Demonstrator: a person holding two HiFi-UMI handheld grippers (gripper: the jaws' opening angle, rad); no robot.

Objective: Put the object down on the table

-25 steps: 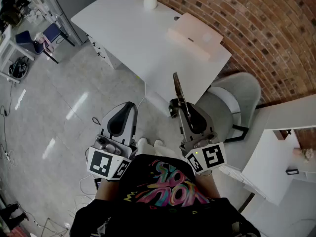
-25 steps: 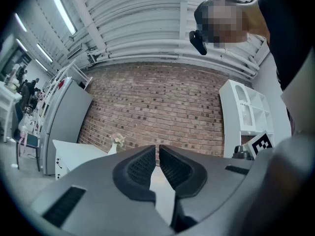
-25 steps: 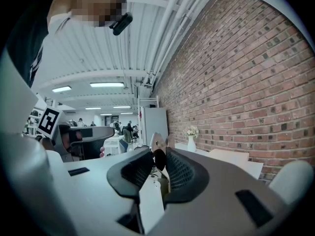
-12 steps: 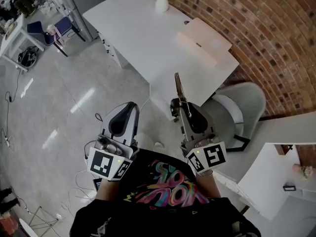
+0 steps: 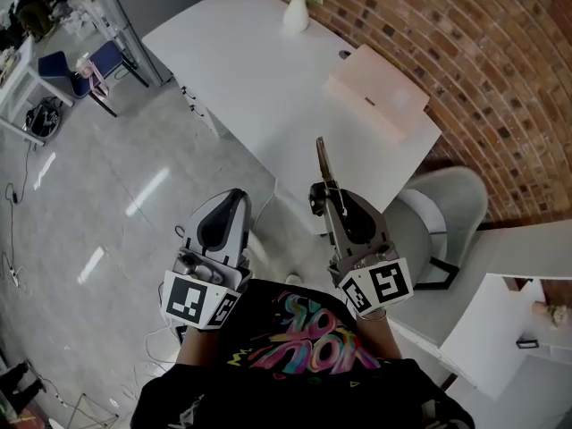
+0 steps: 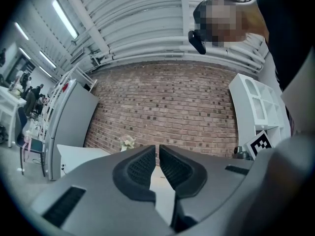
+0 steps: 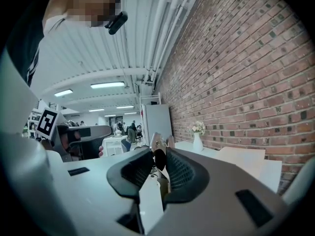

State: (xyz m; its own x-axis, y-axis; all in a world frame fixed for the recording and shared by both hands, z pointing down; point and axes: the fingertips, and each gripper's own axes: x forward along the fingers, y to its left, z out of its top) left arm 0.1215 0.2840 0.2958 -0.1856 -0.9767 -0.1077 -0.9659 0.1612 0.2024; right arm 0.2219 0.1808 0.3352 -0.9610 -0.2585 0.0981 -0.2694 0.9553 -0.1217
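An open-plan office or studio: a red brick wall (image 5: 465, 52) on the right, a white rectangular table (image 5: 259, 70) bearing a white vase of flowers (image 5: 297, 12), a polished grey floor (image 5: 80, 204), cluttered desks (image 5: 18, 70) far left, and long ceiling strip lights (image 7: 107, 85).

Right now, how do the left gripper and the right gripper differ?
The right gripper is shut on a slim metal tool; the left gripper is shut and empty. In the head view, the right gripper's tool points at the white table; the left gripper shows over the floor. Both point forward.
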